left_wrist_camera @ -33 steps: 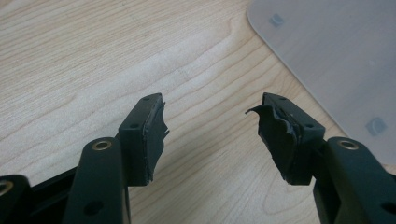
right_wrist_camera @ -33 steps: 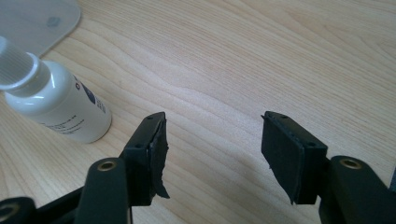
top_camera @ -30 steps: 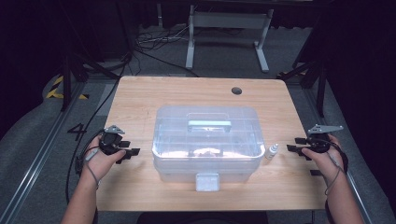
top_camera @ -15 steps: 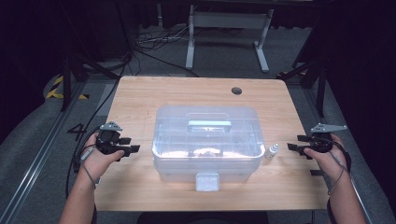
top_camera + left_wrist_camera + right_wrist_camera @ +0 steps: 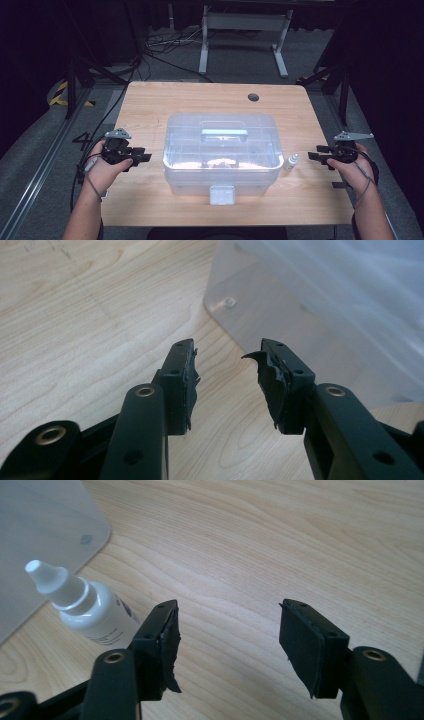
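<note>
- The left gripper is held in the person's left hand over the left part of the wooden table. Its jaws stand apart with nothing between them, and they point at the clear plastic storage box, close to its left wall without touching it.
- In the left gripper view, the left gripper has bare wood under its jaws, and the rounded lower corner of the storage box rises just ahead.
- The storage box sits in the middle of the table, lid on, with a pale handle on top and a front latch facing the person.
- A small white dropper bottle stands on the table just beside the box's right wall.
- The right gripper, in the right hand, sits near the right edge. Its jaws are wide apart and empty, aimed toward the bottle.
- In the right gripper view, the dropper bottle is just past the left jaw of the right gripper, apart from both jaws.
</note>
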`<state>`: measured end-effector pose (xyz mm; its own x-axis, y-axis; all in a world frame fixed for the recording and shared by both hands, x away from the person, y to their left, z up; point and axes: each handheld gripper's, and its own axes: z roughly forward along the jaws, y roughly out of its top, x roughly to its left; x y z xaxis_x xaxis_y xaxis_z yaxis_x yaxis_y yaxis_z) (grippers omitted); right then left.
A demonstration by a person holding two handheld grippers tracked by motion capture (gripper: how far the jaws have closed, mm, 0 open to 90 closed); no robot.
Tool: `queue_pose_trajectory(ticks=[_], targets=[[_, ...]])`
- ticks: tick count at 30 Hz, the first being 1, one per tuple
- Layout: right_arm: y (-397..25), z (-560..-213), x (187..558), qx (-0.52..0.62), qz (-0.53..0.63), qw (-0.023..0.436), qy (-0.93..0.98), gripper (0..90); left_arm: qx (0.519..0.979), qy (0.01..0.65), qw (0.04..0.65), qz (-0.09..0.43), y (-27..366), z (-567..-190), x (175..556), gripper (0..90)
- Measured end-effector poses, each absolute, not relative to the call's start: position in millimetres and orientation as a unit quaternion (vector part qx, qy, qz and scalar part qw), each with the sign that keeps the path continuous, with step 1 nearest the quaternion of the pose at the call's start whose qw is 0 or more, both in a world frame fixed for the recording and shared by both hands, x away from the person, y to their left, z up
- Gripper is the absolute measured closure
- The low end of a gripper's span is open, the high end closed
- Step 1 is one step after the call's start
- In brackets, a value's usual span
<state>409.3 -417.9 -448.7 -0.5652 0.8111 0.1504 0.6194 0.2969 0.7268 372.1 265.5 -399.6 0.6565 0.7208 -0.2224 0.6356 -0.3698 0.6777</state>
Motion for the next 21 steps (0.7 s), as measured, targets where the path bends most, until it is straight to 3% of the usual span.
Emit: queue_pose_trajectory(ticks=[9,21], targets=[[-418,-440,406,0.44,0.401,0.122,0.794,49.4,0.823,0.413,0.386,0.054,264,-394,369,53.2],[-399,-405,398,0.412,0.422,0.119,0.799,51.9,0.831,0.411,0.37,0.056,260,-395,368,45.3]])
